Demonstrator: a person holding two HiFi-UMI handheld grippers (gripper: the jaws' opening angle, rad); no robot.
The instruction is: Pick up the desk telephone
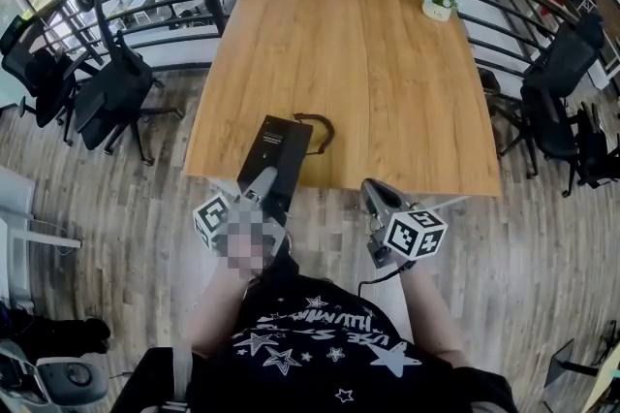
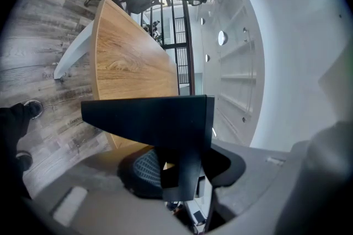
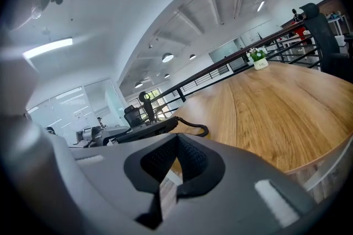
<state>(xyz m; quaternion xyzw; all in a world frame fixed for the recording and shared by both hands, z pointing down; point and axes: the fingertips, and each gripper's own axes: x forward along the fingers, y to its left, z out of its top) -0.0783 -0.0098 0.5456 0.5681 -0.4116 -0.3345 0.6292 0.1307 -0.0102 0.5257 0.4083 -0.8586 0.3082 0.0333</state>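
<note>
The desk telephone (image 1: 276, 149) lies at the near edge of the table (image 1: 387, 91), toward its left corner, its near rim clamped in the left gripper (image 1: 260, 191). Gripped so far off-centre, it could pivot or slip, and its cord (image 1: 318, 125) might drag. The right gripper (image 1: 380, 198) hangs just off that edge, jaws together and empty.

The tabletop (image 1: 368, 81) is of light wood with long boards, and it fills the middle of the head view. It stands on a floor (image 1: 116, 207) of grey-brown planks. Near the lower left corner of the tabletop there is a black telephone (image 1: 279, 147). Its lower end reaches out over the near edge, and whether it rests flat on the wood cannot be told. A dark cord (image 1: 318, 124) curls on the wood just to its right. In the upper right corner stands a small white pot (image 1: 437, 10) with a green plant.
</note>
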